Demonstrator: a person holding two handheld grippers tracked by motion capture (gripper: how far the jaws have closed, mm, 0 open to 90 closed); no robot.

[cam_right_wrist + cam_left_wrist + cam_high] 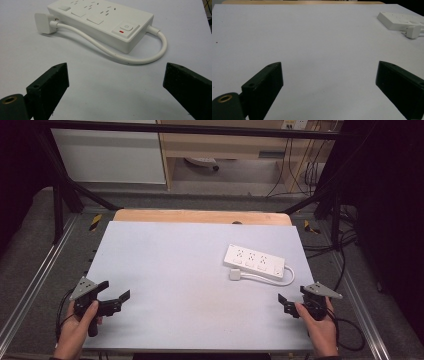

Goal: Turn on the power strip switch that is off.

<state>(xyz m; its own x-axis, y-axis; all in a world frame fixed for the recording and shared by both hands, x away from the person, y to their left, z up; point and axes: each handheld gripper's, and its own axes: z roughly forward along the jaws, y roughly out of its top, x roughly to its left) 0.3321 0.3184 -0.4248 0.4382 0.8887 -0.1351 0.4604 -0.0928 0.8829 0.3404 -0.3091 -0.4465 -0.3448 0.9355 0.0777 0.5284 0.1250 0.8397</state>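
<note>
Nothing is in hand yet, as far as the pictures show. The power strip (254,262) lies flat on the white board (165,270), toward its far right part, with its short cable (277,281) looping out from the right end and back along the near side to the plug (235,275), which rests on the board just beside the strip's near left corner, not pushed into any socket. In the right gripper view the strip's switch (125,28) faces up, and the sockets look free. The right gripper (294,301) hovers near the board's right edge, just short of the cable loop, its jaws spread wide with only bare board between them. The left gripper (114,295) is held well apart from the strip, over the near left part of the board, jaws likewise wide and holding nothing. I judge the work to be at its very start: the right gripper is nearest and aimed at the strip, so a reach to the cable or plug seems to be what is left, along with whatever handling follows.
</note>
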